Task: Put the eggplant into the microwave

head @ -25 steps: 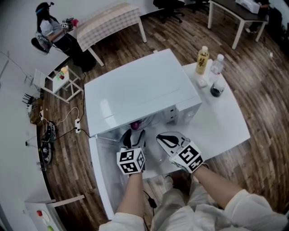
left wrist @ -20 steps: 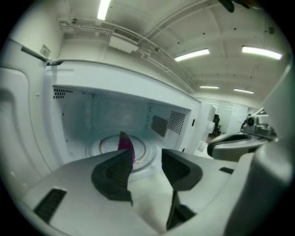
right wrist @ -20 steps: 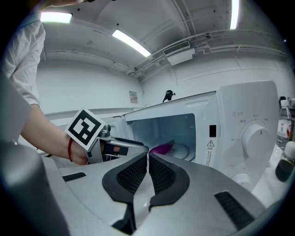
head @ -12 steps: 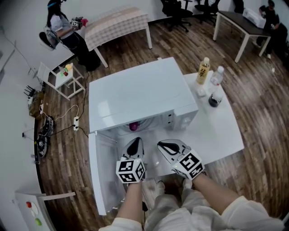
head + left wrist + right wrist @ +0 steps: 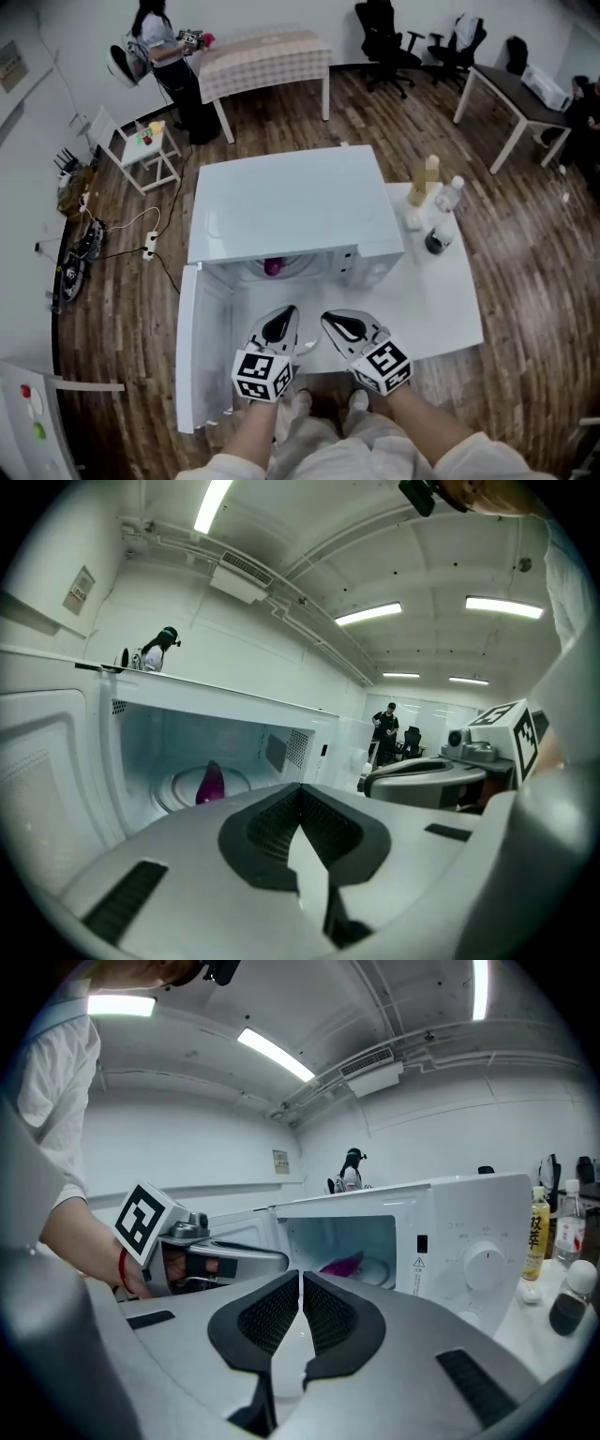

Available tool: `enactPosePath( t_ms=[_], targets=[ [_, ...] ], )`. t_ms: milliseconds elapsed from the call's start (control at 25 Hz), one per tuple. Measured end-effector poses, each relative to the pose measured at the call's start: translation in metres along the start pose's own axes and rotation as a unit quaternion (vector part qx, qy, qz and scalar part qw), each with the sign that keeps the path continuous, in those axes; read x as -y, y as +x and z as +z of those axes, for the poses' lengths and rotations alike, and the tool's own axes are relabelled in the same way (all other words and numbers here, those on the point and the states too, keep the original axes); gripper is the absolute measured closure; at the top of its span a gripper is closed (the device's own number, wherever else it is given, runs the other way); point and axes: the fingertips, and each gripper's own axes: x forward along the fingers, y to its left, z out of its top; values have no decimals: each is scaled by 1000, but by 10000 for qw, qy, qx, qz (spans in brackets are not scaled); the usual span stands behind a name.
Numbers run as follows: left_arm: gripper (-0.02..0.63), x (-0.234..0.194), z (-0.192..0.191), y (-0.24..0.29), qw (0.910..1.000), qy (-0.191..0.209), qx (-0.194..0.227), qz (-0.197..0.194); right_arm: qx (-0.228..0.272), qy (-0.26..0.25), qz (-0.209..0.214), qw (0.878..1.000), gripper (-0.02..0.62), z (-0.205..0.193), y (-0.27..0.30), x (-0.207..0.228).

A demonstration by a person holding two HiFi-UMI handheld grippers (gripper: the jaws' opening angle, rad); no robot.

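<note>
Left gripper point(image 5: 300, 794): fingers point(image 5: 267, 827) fully closed, nothing between them. Right gripper point(image 5: 300, 1279): fingers point(image 5: 267, 1321) closed to a hairline slit, also empty. Both hang side by side at the bench's point(image 5: 450, 300) near edge, in front of the open microwave point(image 5: 291, 206), well clear of its mouth.

Eggplant point(image 5: 272, 267) is inside the microwave on the round plate point(image 5: 178, 794), left of the middle of the opening as seen from the head. The microwave fills the left end of the bench. Its door point(image 5: 192, 347) is swung wide open off the left side. My read is that placement is done and only the door is left.

Risks:
- Closed fingers make a narrow, slick pusher. They could slide off the door panel, so the door stops short or slams.
- A slam or bump could roll the eggplant off the plate towards the sill, where it would block the latch.
- Bottles point(image 5: 441, 211) stand at the bench's far edge, just right of the microwave. A jolt to the casing could tip them.
- The right gripper sits close beside the left one, so a door swing by the left could clip it.

Eggplant look: small, glossy magenta-purple, fat base tapering to a point. I can't tell whether it's propped up or lying flat, because the two gripper views disagree. It looks smooth and round enough to roll.
</note>
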Motion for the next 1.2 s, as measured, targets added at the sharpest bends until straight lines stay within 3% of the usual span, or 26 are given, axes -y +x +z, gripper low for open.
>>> enactPosePath(
  t_ms=[520, 960, 1200],
  targets=[
    [604, 68, 12, -40, 9945, -260, 387, -933, 205, -443, 208, 9986, 560, 23, -40, -29],
    [604, 109, 54, -75, 9832, 37, 1036, -1500, 371, -542, 178, 9977, 560, 47, -79, -47],
    [604, 124, 56, -82, 9804, 124, 1072, -1650, 500, -445, 55, 9977, 560, 57, -93, -43]
  ],
)
